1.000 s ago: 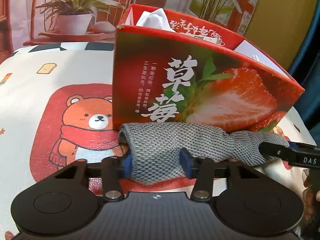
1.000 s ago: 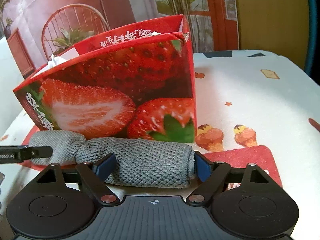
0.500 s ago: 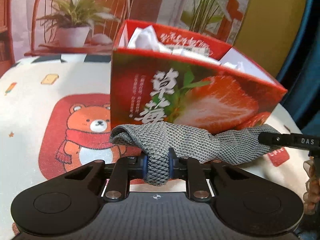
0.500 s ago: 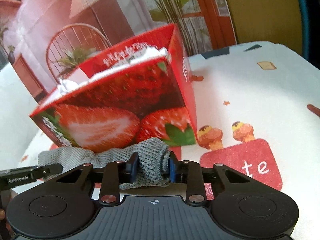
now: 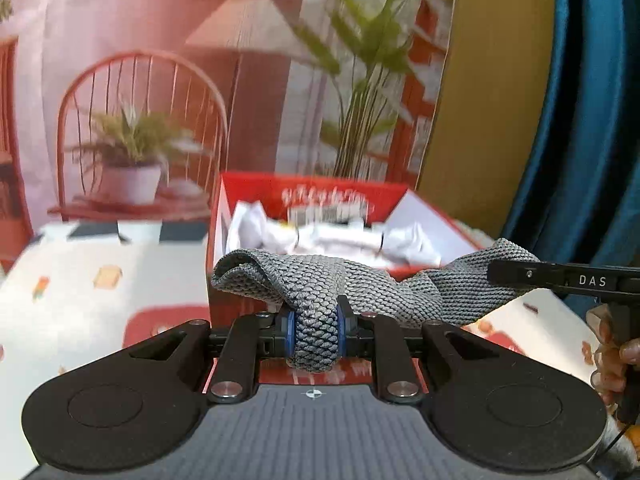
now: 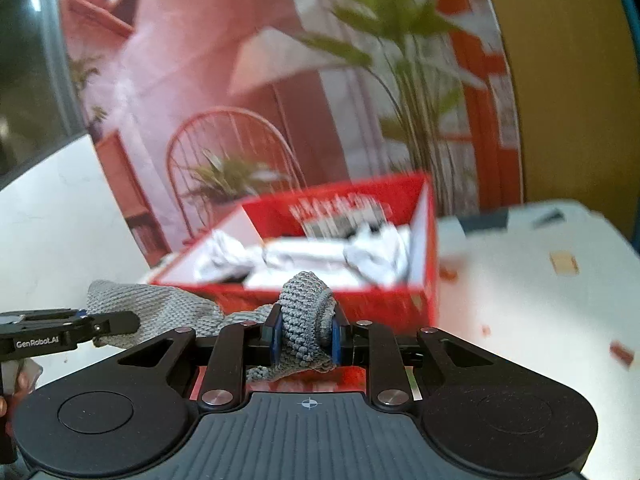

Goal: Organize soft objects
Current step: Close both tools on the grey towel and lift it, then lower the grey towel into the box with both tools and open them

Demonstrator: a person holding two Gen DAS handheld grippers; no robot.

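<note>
The soft grey knitted cloth (image 5: pixel 320 280) is clamped by the left gripper (image 5: pixel 315 330) and right gripper (image 6: pixel 305 338). Next, it should be lowered into the red strawberry box (image 5: pixel 308 196).

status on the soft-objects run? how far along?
Done: white soft items already sit in the red strawberry-print box. In hand: the grey knitted cloth is pinched at one end by the left tool and at the other by the right tool, held near the box's front rim. Left: get it in and release.
</note>
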